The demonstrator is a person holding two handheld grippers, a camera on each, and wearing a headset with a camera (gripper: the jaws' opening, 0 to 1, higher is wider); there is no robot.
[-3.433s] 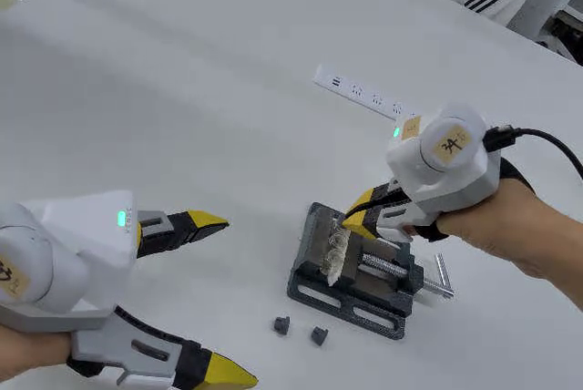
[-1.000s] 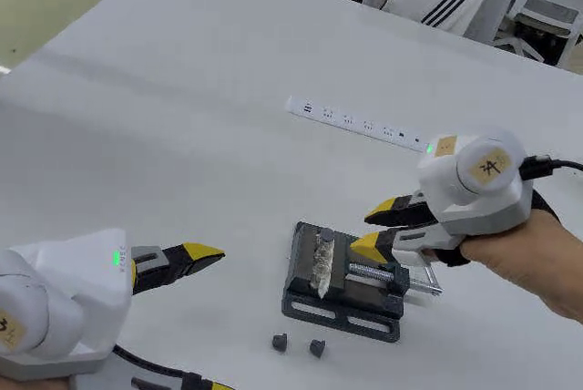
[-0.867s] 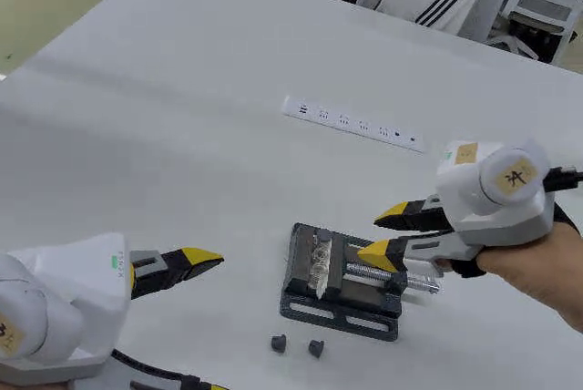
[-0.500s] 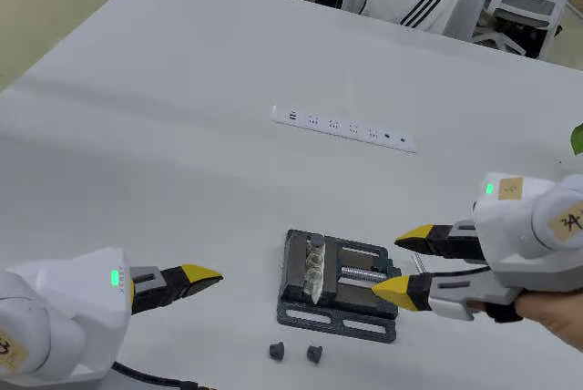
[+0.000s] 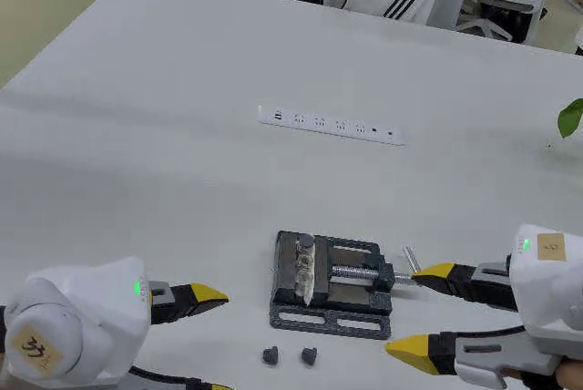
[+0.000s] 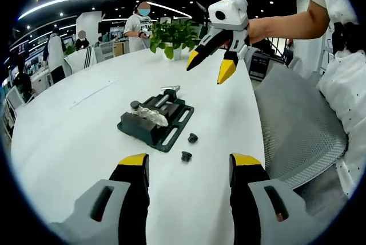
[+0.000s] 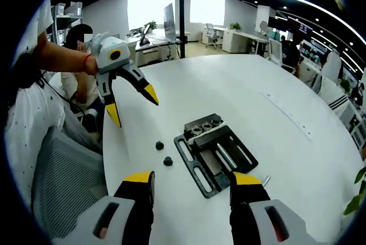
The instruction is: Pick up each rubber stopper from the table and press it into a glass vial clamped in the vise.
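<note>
Head view: both rubber stoppers (image 5: 271, 354) lie lower centre, just below the vise (image 5: 332, 321).
Left gripper (image 6: 190, 162): jaws spread wide, empty, stoppers dead ahead; we reckon it's nearer.
Right gripper (image 5: 414, 310): spread wide too, empty.

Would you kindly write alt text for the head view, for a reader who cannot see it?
A dark vise clamping glass vials sits on a white table, with two small dark stoppers lying loose in front of it. The left gripper and right gripper, both open, flank it, touching nothing. A white power strip lies farther back.
</note>
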